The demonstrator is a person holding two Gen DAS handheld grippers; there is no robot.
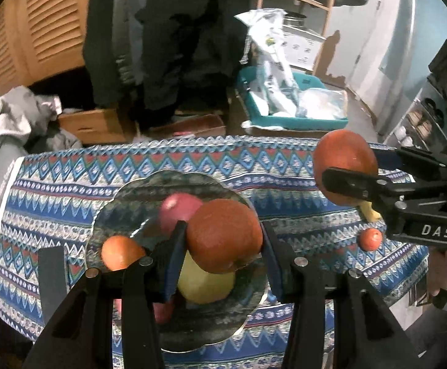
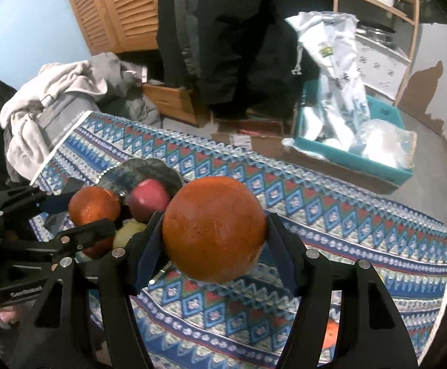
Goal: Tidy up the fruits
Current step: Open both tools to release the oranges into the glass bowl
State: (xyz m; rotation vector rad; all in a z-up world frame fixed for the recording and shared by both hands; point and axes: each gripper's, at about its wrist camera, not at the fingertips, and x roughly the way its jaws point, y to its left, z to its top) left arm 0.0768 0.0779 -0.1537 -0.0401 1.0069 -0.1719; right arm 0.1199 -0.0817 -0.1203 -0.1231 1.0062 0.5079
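Note:
My left gripper (image 1: 223, 230) is shut on an orange (image 1: 225, 246) and holds it over a dark scalloped plate (image 1: 125, 196). On the plate lie a red apple (image 1: 177, 209), a small orange (image 1: 120, 252) and a yellow-green fruit (image 1: 205, 289). My right gripper (image 2: 214, 216) is shut on a larger orange (image 2: 214, 233) above the patterned tablecloth (image 2: 315, 215), to the right of the plate (image 2: 149, 166). In the right wrist view the left gripper (image 2: 78, 212) and its orange (image 2: 92, 204) hang beside the apple (image 2: 148, 200).
A tiny orange fruit (image 1: 371, 239) and a yellow fruit tip (image 1: 369, 212) lie on the cloth under the right gripper (image 1: 355, 166). Beyond the table stand a person in dark trousers (image 1: 168, 46), a teal bin (image 1: 285, 117) with bags, cardboard boxes (image 1: 94, 126) and a heap of grey clothes (image 1: 8, 123).

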